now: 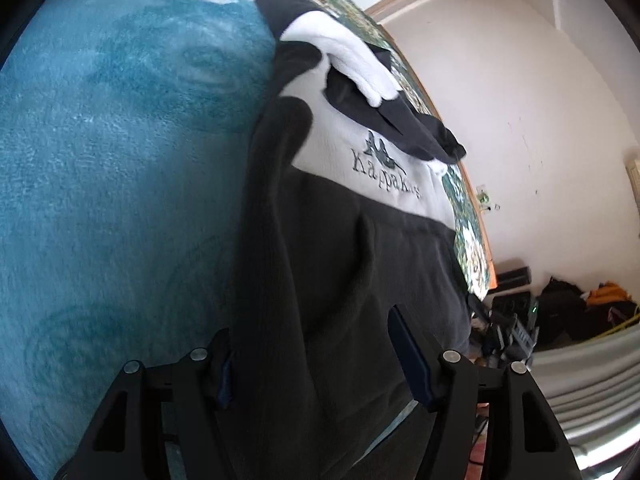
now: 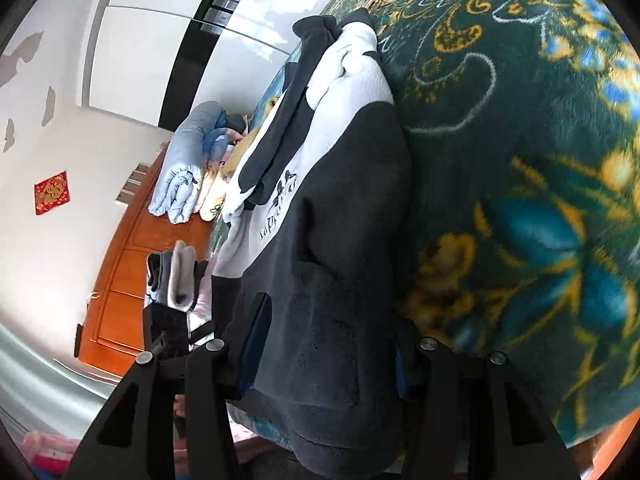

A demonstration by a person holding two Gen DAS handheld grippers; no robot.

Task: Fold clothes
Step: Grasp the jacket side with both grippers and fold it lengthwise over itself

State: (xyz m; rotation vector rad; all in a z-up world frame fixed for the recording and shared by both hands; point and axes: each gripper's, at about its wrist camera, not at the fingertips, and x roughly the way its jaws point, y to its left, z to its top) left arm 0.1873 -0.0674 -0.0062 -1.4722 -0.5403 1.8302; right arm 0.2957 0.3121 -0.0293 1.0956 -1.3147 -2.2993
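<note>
Across the bed (image 1: 100, 140), with its teal plush blanket (image 2: 540, 200) patterned in gold and blue flowers, we have the dark grey and white fleece sweatshirt (image 1: 340, 240) stretched out lengthwise, its white chest band and stitched logo (image 1: 384, 168) facing up and one dark sleeve (image 1: 392, 116) already lying across the white part. Its lower dark portion runs toward us and into both tools. Our left tool (image 1: 316, 364) has its fingers spread fairly wide, with a thick bunch of the dark fabric passing between them; the pads look to be against the cloth, but we cannot tell how firmly they pinch it. Our right tool (image 2: 328, 352) stands likewise, the jaws well apart with a heavy fold of the hem end filling the gap.

We judge that we are carrying or drawing the bottom of the garment, either to straighten it or to bring it up over the chest. To do it well we should keep both tools level with each other so the edge stays square, hold the cloth taut between them without dragging the body off the bed edge, and leave the folded sleeve undisturbed. Beyond the garment, a pile of other folded clothes (image 2: 188, 164) sits at the far end, small in the right view
</note>
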